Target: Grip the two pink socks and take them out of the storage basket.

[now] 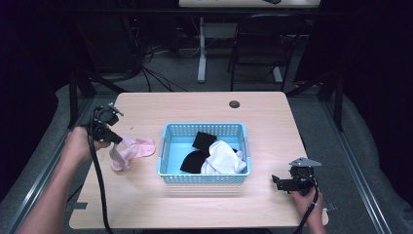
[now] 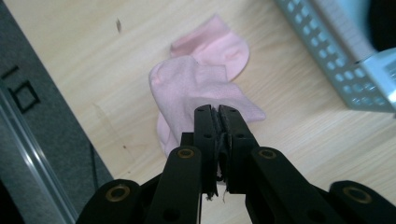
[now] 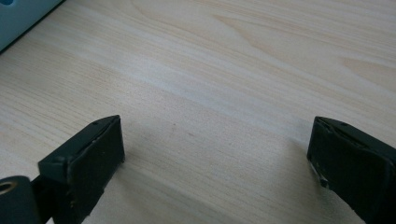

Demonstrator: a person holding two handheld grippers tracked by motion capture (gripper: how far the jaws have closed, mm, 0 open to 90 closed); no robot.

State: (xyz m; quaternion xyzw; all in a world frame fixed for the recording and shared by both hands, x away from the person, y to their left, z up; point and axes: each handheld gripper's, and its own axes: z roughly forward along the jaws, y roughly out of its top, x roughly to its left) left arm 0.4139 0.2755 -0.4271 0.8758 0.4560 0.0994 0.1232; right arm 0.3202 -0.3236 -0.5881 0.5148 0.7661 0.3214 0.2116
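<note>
Sock point(image 2: 196, 88) work: we have the pink sock pinched tight in the left gripper point(image 2: 218, 114), draped on the table at nine o'clock of the basket point(image 1: 168, 168). We should keep that pinch firm. Right gripper point(image 3: 215, 149) sits wide open, empty.

This looks like a lab or recording studio set up for capturing handling work, not a home. A pale wood-laminate counter with rounded corners point(image 1: 195, 105) stands on grey carpet, hemmed by dark metal frame rails point(image 1: 355, 161) and black curtains or walls on both sides. Behind it, loose black cables point(image 1: 151, 73) trail across the floor beside the white metal leg of a second desk point(image 1: 201, 53) and a black-framed chair point(image 1: 265, 44). A round grey cable port point(image 1: 234, 104) is set into the counter's far edge, as on office furniture.
</note>
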